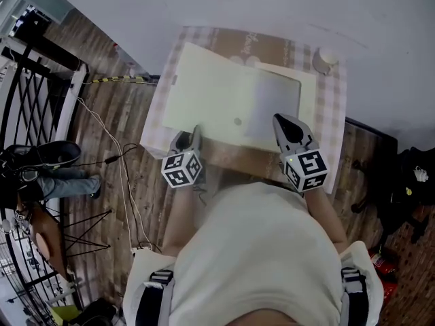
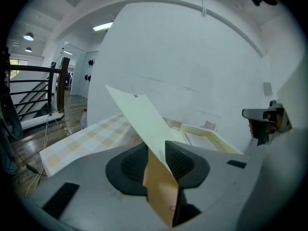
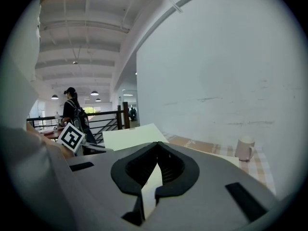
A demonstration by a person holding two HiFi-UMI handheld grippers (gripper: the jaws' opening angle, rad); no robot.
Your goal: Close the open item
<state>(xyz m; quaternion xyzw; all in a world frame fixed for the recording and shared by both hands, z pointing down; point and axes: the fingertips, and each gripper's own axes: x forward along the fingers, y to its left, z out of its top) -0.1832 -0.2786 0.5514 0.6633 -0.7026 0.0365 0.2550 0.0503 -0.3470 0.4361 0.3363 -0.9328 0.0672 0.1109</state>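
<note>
A flat cream box lies open on the checked table point(image 1: 334, 117). Its lid point(image 1: 207, 90) is tilted up on the left and its shallow tray point(image 1: 275, 107) lies on the right. My left gripper point(image 1: 194, 136) is at the lid's near edge. In the left gripper view the lid point(image 2: 139, 124), cream on top and brown beneath, slants loosely through the gap between the pads of the left gripper point(image 2: 156, 153). My right gripper point(image 1: 285, 124) sits at the tray's near edge. In the right gripper view the right gripper point(image 3: 156, 150) has its tips together on a cream edge.
A white mug point(image 1: 326, 58) stands at the table's far right corner, also visible as the mug point(image 3: 245, 148) in the right gripper view. A white wall runs behind the table. A black railing point(image 1: 30, 94), cables and a person's shoes point(image 1: 47, 156) are on the left, and a dark bag point(image 1: 408, 182) is on the right.
</note>
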